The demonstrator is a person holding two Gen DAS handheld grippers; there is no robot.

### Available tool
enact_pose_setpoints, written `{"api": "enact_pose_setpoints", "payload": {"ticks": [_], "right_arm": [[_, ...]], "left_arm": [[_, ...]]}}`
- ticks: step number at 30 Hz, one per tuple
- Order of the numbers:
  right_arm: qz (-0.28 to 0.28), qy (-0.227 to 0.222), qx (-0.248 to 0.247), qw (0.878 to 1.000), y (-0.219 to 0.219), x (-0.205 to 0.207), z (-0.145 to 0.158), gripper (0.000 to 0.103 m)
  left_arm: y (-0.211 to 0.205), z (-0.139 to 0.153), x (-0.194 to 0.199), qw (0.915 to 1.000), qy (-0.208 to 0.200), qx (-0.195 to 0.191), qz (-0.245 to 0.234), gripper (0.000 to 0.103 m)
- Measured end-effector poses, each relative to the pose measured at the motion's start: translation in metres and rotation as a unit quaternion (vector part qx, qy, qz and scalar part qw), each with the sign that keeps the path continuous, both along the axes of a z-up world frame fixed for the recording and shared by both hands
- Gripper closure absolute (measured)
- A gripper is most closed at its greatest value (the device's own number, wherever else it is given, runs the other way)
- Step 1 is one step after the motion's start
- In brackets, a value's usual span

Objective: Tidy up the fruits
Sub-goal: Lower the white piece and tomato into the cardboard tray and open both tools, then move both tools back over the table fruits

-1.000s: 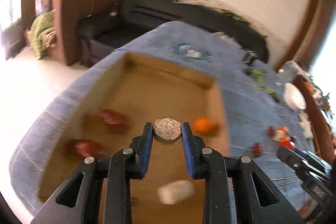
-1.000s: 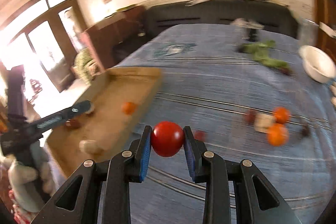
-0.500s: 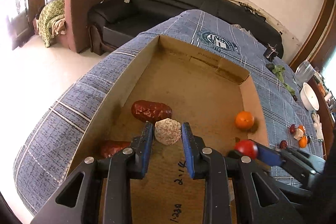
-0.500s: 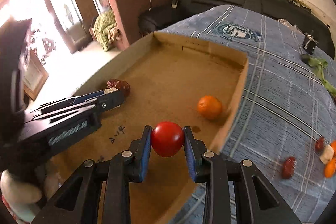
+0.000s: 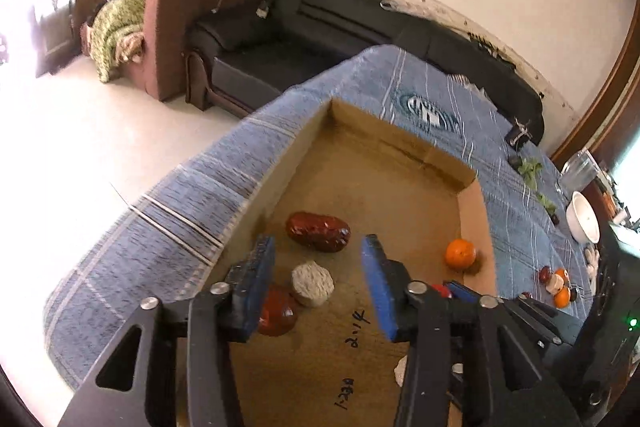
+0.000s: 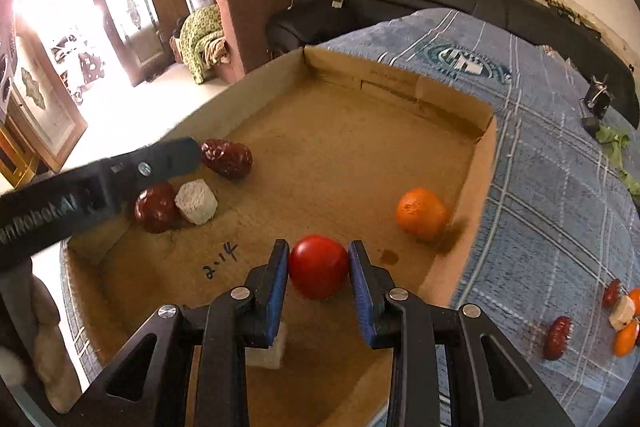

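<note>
Left gripper (image 5: 318, 277) spread wide over shallow brown cardboard tray (image 6: 456, 103); right gripper (image 6: 319, 283) clamps round red tomato (image 6: 318, 265). Tray floor: handwritten "2.14".

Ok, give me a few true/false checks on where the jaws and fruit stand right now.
1. The left gripper has its jaws open, with the beige piece lying in the box. True.
2. The right gripper is empty. False: it grips the tomato.
3. The orange lies inside the box. True.
4. The tomato rests on the cloth. False: it is held over the box.
5. No fruit is left on the cloth. False: several pieces lie there.
</note>
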State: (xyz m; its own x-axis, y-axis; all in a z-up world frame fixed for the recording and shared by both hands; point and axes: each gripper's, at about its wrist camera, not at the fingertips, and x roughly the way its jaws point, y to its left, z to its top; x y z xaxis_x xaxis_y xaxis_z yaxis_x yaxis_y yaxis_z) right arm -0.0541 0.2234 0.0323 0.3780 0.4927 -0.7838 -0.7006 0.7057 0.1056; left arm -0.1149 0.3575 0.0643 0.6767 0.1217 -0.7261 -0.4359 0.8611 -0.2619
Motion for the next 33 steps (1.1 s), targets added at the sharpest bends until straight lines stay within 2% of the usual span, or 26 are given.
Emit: {"api": "enact_pose_setpoints", "payload": {"ticks": [3, 6, 9, 14, 22, 25, 28, 33], "right_arm": [[-0.013, -0.004, 0.021, 1.000, -0.014, -0.005, 0.013, 0.067], [-0.044, -0.007, 0.052, 0.998, -0.042, -0.008, 0.029, 0.056], [-0.078, -0.007, 0.080, 0.994, -0.076, -0.012, 0.040, 0.050], [-0.157, -0.007, 0.111, 0.981, -0.152, -0.021, 0.054, 0.050], [-0.265, -0.047, 0.112, 0.957, -0.264, -0.055, 0.080, 0.049], [-0.308, -0.076, 0.095, 0.944, -0.310, -0.059, 0.090, 0.043], [-0.338, -0.083, 0.088, 0.933, -0.344, -0.050, 0.093, 0.041], [-0.349, -0.059, 0.087, 0.931, -0.367, -0.018, 0.078, 0.041]], "left_arm": [[-0.008, 0.014, -0.006, 0.9998, -0.011, 0.016, 0.000, 0.043], [-0.022, 0.028, -0.010, 0.9994, -0.025, 0.020, -0.015, 0.037], [-0.039, 0.043, -0.013, 0.9984, -0.041, 0.016, -0.036, 0.036], [-0.072, 0.066, -0.022, 0.9951, -0.065, 0.018, -0.071, 0.035], [-0.133, 0.094, -0.042, 0.9861, -0.095, 0.020, -0.135, 0.031], [-0.149, 0.098, -0.035, 0.9839, -0.093, 0.035, -0.149, 0.030], [-0.162, 0.094, -0.022, 0.9828, -0.086, 0.035, -0.160, 0.030], [-0.188, 0.068, 0.014, 0.9789, -0.045, 0.019, -0.198, 0.030]]}}
